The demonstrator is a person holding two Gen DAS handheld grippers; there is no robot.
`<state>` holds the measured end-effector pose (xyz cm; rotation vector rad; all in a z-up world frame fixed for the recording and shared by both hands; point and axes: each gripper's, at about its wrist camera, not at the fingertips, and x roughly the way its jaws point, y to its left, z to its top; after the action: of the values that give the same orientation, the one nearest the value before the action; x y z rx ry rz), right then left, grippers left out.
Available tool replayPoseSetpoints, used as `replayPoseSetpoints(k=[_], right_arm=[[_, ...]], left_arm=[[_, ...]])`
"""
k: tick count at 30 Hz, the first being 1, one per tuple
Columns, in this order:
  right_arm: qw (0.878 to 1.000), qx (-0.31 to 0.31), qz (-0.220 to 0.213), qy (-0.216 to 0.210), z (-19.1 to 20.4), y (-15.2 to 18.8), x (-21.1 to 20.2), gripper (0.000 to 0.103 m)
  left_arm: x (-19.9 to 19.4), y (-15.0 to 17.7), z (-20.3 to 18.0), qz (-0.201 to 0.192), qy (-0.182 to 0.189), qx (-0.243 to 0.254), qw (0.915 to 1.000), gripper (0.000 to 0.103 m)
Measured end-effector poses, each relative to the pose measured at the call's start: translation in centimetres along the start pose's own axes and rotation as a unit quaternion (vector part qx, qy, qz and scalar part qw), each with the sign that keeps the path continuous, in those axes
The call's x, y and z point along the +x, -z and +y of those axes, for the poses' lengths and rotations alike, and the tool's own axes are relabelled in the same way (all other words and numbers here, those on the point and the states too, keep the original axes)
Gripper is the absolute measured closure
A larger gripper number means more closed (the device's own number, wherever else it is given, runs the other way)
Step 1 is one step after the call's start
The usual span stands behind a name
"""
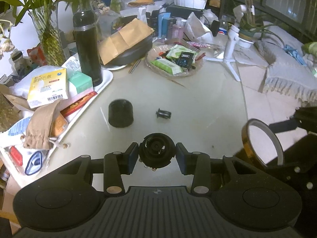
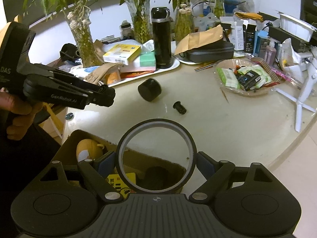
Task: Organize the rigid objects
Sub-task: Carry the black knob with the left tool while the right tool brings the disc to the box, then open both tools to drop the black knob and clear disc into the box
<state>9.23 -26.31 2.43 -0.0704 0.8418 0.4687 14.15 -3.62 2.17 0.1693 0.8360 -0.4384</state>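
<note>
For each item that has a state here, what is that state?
Left gripper: shut on a round black part.
Right gripper: shut on a tape roll.
Black cap: standing on the table.
Small black piece: lying on its side.
Black flask: upright, lid closed.

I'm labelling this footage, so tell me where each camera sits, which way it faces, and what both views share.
Left wrist view: on the left hand-held gripper, angled down across the pale round table; its fingers clamp a black round mechanical part.
Right wrist view: on the right hand-held gripper, angled down over the table edge and an open cardboard box; its fingers clamp an amber tape ring; a hand shows at left.
Shared: black cylindrical cap, tall black flask.
</note>
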Motion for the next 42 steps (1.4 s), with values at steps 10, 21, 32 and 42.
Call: replayPoseSetpoints(k=[10, 21, 32, 42], right_arm=[[1.0, -0.007, 0.009, -0.02, 0.6, 1.0, -0.5, 0.015], [0.999, -0.002, 0.011, -0.031, 0.8, 1.5, -0.6, 0.015], [0.999, -0.007, 0.019, -0.042, 1.3, 2.2, -0.8, 0.015], [0.998, -0.015, 0.029, -0.052, 2.1, 2.8, -0.6, 0.015]], left_arm=[[-2.1, 2.2, -1.3, 0.011, 0.021, 0.018, 0.9996, 0.063], [-4.1, 5.2, -2.4, 0.028, 0.042, 0.035, 0.9981, 0.063], [-4.3, 8.2, -3.1, 0.049, 0.047, 0.045, 0.9967, 0.062], [-5.2, 9.6, -3.4, 0.038, 0.033, 0.048, 0.9976, 0.049]])
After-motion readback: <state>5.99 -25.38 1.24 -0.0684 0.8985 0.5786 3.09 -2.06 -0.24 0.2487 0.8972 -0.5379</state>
